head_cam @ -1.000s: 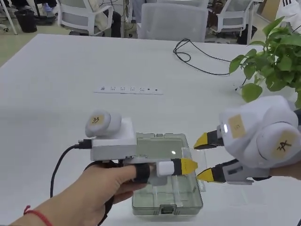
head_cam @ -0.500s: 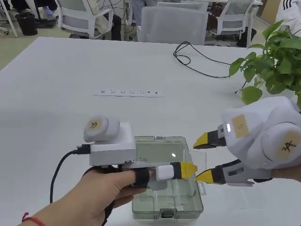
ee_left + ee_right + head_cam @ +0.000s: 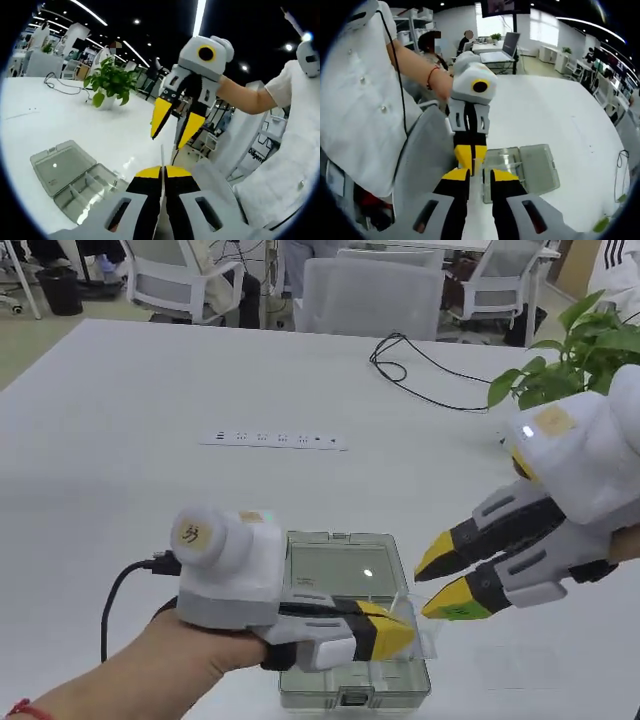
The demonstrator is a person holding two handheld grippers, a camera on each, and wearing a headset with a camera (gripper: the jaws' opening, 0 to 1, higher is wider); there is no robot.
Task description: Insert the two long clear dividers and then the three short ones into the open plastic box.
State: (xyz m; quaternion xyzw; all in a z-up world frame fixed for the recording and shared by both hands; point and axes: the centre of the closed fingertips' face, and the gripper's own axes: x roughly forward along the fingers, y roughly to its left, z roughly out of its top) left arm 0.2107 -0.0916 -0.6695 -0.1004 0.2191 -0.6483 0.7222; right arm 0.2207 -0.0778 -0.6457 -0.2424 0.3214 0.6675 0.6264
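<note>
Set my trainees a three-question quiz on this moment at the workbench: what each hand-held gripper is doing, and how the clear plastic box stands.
1. Multiple choice: the yellow-tipped left gripper is A. open; B. shut on a thin clear plastic divider; C. shut on nothing.
2. True or false: the yellow-tipped right gripper has its jaws apart.
3. Fill in: the hinged lid of the clear plastic box lies ____.

Key: 1. B. 2. True. 3. Open.
</note>
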